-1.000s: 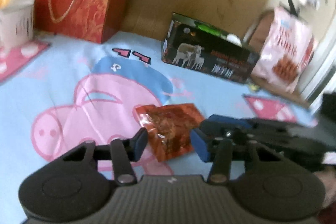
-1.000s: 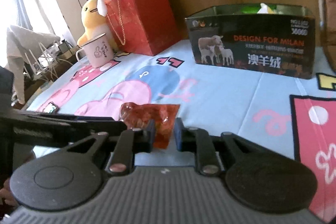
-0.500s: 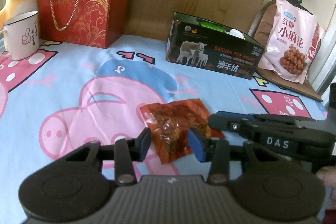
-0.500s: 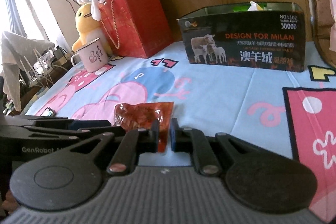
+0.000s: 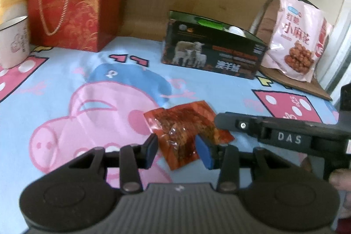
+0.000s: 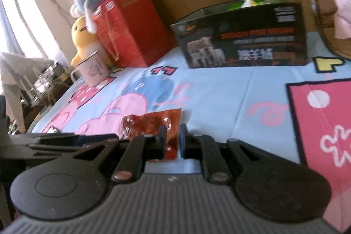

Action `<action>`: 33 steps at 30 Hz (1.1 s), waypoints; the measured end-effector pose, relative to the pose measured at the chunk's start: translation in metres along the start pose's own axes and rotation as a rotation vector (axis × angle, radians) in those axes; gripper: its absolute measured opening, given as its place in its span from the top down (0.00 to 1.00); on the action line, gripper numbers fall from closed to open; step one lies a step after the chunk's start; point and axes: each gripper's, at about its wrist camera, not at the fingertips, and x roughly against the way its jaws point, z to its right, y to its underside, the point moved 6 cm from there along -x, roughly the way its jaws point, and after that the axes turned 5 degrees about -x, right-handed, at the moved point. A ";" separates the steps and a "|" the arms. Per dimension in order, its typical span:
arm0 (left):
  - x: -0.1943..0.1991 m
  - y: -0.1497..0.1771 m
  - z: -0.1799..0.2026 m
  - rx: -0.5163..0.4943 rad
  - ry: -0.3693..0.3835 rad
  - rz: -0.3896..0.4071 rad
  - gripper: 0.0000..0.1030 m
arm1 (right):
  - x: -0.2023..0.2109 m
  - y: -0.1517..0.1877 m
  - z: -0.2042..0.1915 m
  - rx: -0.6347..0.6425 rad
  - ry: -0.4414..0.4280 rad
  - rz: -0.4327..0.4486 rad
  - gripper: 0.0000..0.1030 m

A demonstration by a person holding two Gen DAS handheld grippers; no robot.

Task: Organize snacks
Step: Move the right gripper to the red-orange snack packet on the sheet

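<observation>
Snack-sorting ground is a bed sheet (image 5: 65, 89) printed with a cartoon pig, bare across its middle. Along the far edge stand a red gift bag (image 5: 74, 1), a black open-topped box (image 5: 210, 52) and a pink snack bag (image 5: 296, 41). Red snack packet (image 5: 184, 135) lies near the front edge. Right gripper (image 6: 172, 139) has its fingers nearly together around the packet's corner; left gripper (image 5: 177, 150) fingers stand apart, flanking it.
</observation>
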 end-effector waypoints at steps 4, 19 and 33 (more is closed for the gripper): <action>-0.006 -0.004 0.011 -0.034 0.010 -0.002 0.62 | 0.010 0.002 0.009 -0.039 0.034 0.028 0.84; -0.015 -0.009 0.023 -0.066 0.038 -0.008 0.62 | 0.022 0.002 0.022 -0.106 0.051 0.055 0.82; -0.012 -0.009 0.010 0.014 0.121 0.011 0.63 | 0.026 -0.003 0.028 -0.256 -0.167 0.030 0.81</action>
